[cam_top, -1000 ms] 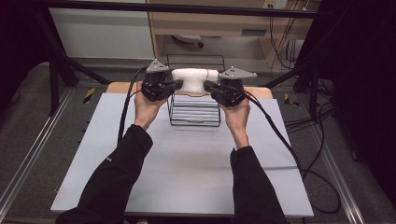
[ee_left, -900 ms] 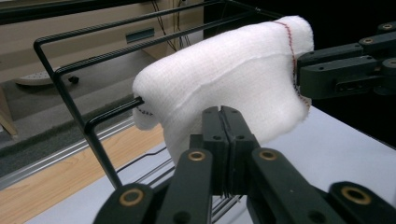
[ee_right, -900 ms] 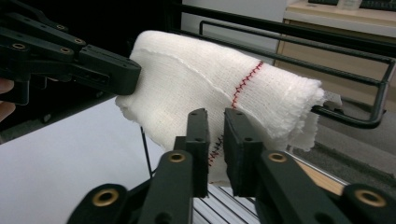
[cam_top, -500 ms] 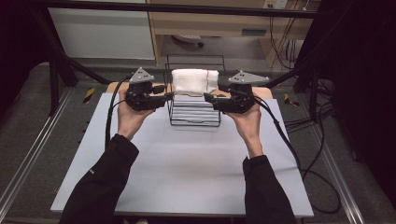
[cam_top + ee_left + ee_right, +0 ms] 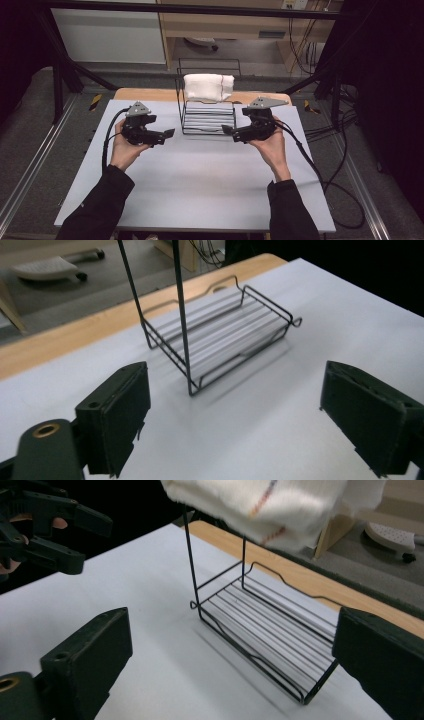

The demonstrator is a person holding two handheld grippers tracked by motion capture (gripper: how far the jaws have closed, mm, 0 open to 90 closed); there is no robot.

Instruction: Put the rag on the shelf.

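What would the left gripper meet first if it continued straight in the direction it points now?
Probably the black wire rack. The left gripper, jaws open with nothing between them, points across the white table at the rack's near corner post. Bare tabletop lies between, though the depth is hard to judge.

- This looks like a lab or a recording workspace, not a home.
- A white-topped table (image 5: 200,190) sits inside a black metal frame (image 5: 60,85).
- Loose cables (image 5: 345,125) trail over grey carpet at the right.
- Behind stand plain wooden furniture (image 5: 225,25) and what may be a chair base (image 5: 200,44), too dim to be sure.
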